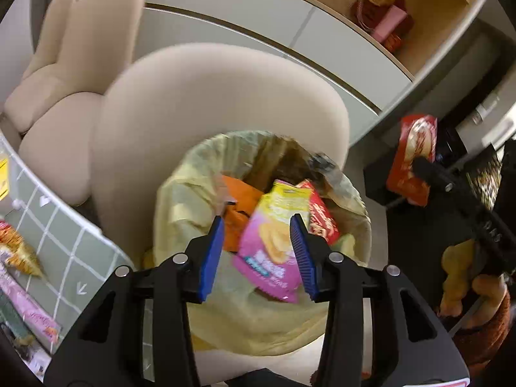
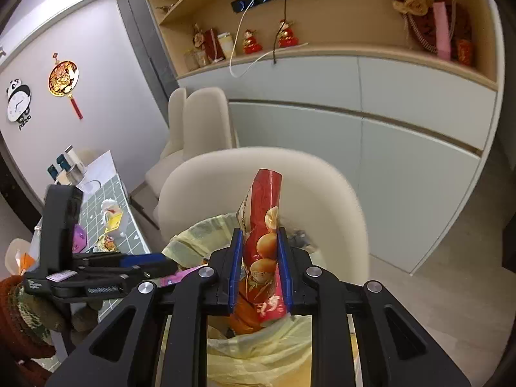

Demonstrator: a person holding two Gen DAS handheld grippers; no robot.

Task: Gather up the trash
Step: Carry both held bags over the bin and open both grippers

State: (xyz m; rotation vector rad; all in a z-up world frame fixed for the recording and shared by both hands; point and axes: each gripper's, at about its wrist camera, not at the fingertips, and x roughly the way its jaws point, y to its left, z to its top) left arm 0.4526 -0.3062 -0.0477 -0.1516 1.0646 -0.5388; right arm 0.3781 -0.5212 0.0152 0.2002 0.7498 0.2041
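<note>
A trash bin lined with a yellow bag point(image 1: 258, 319) stands in front of a cream chair. My left gripper point(image 1: 256, 242) is open right above the bin mouth. A pink and yellow snack packet point(image 1: 274, 245) lies between and below its blue pads, on top of an orange wrapper point(image 1: 235, 225) and a red packet point(image 1: 322, 222) in the bin. My right gripper point(image 2: 259, 267) is shut on a red snack packet point(image 2: 262, 222), held upright over the bin's yellow bag point(image 2: 258, 358). That packet also shows in the left wrist view point(image 1: 411, 158), at the right.
The cream chair point(image 1: 206, 103) curves behind the bin, with a second chair point(image 1: 61, 74) beyond. A green tiled table point(image 1: 64, 242) at the left carries more wrappers point(image 1: 16, 251). White cabinets point(image 2: 403, 122) line the back wall. The left gripper's body point(image 2: 80, 271) is at left in the right wrist view.
</note>
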